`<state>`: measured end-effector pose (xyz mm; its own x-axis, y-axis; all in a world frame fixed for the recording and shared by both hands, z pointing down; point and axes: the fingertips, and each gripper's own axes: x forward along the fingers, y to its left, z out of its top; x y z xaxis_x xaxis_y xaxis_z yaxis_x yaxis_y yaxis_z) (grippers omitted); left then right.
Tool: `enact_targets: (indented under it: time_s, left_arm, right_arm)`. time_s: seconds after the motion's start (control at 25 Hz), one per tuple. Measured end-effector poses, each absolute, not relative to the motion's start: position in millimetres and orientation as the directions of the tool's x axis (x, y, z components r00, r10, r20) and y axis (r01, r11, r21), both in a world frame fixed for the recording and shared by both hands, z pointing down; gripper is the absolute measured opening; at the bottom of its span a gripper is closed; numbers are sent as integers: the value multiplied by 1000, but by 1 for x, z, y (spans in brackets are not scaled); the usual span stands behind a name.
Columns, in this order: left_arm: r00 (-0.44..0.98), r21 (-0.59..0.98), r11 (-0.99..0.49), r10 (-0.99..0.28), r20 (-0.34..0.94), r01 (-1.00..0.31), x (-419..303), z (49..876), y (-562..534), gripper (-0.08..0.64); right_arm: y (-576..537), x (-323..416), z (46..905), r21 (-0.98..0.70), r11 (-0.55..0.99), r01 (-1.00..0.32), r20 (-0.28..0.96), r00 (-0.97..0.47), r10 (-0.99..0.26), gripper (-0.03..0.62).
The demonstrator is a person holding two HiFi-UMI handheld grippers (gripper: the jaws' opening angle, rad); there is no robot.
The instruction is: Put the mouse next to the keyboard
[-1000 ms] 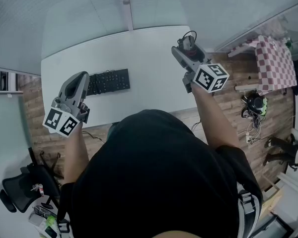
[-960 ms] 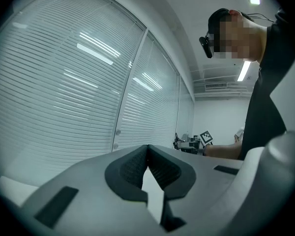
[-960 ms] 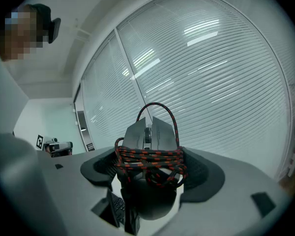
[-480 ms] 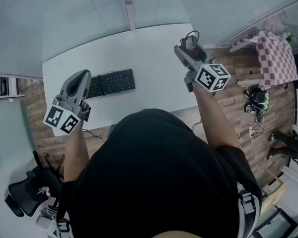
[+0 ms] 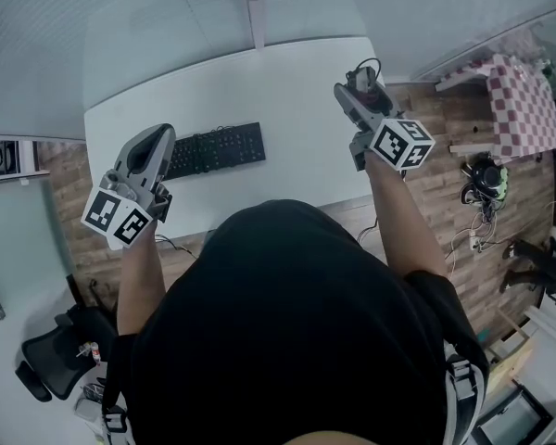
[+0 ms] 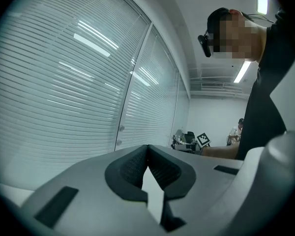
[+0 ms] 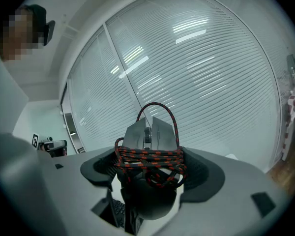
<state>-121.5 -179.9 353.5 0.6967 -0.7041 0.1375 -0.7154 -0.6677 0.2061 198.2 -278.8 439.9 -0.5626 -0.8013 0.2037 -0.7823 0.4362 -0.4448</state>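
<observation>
A black keyboard (image 5: 215, 149) lies on the white table (image 5: 287, 109), left of its middle. My right gripper (image 5: 360, 89) is shut on a dark grey mouse (image 5: 363, 83) wrapped in a red-and-black braided cable, held above the table's right end. In the right gripper view the mouse (image 7: 148, 132) sits between the jaw pads (image 7: 108, 167), cable (image 7: 150, 161) coiled across it. My left gripper (image 5: 155, 140) hovers at the keyboard's left end, jaws shut with nothing between them; its closed pads (image 6: 160, 168) meet in the left gripper view.
Slatted blinds and a window post (image 5: 255, 7) run behind the table. A checked red-and-white cloth (image 5: 519, 100) covers a small table at the right, with cables (image 5: 482, 179) on the wooden floor. An office chair (image 5: 46, 355) stands lower left.
The view has shifted slightly; keyboard and both grippers sit a little further right in the picture. The right gripper still holds the mouse over the table's right end.
</observation>
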Motion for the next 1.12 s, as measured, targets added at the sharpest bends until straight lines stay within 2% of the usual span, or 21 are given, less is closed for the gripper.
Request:
enact_targets:
  time_s: [0.72,1.12]
  left_arm:
    - [710,239,-670,-684,168,-703,-167,376,-200,23]
    - [712,255,-666,-675,194,-701,-163,389,-217,23]
  right_arm:
    - [-279,152,507,-504,354,-788,311,-548,-777,405]
    - [-274,144,565,-530,312,-789,400,-556,-728,405]
